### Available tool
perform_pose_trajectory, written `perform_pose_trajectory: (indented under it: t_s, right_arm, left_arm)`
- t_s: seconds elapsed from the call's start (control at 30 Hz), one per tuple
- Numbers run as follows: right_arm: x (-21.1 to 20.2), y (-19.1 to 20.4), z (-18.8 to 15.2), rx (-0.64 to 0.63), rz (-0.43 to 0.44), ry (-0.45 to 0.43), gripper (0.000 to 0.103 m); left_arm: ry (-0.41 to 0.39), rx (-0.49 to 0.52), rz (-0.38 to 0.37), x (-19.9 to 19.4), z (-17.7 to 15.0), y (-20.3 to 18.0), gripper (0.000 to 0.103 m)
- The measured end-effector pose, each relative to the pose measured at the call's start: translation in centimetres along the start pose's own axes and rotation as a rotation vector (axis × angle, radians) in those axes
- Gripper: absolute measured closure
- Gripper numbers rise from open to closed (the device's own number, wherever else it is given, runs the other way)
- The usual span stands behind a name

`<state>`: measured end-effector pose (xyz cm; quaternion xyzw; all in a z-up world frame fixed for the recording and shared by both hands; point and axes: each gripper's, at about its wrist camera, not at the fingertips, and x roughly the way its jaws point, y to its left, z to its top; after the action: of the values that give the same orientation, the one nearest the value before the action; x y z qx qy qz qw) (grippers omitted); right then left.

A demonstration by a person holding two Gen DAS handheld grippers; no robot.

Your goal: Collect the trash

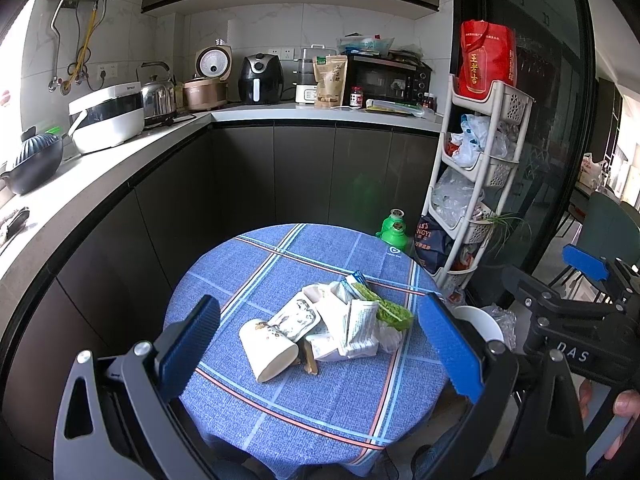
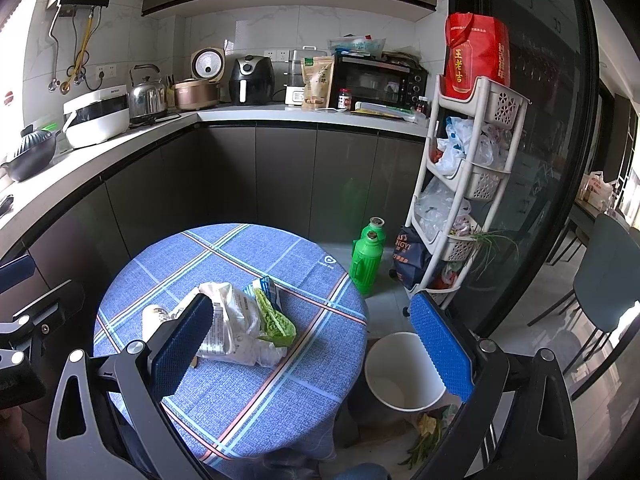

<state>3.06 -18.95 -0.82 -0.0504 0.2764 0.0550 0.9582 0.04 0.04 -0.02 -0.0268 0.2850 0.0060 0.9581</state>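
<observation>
Both claws stand wide and hold nothing: the left claw (image 1: 320, 344) hangs above the trash pile (image 1: 320, 328) in the middle of the round bench (image 1: 280, 412) with its blue checked cloth. The right claw (image 2: 316, 344) hangs over the bench edge, near the white bin (image 2: 400, 376) on the floor just beside the bench.

Grey L-shaped kitchen counter (image 1: 248, 114): white rice cooker (image 1: 107, 116), steel kettle (image 1: 158, 94), black air fryer (image 1: 260, 80), black toaster oven (image 1: 386, 80). White 4-tier plastic rack (image 1: 474, 184), red gift bag (image 1: 486, 60) on top. 2 green thermos flasks (image 2: 366, 260) on floor.
</observation>
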Motion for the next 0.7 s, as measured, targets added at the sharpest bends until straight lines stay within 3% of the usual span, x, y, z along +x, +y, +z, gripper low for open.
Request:
perform_pose_trajectory:
  t_s: [0.7]
  right_arm:
    - [0.04, 0.30, -0.16, -0.001, 0.005, 0.007, 0.009]
  left_arm:
    - [0.005, -0.002, 0.003, -0.09, -0.50, -0.09, 0.004]
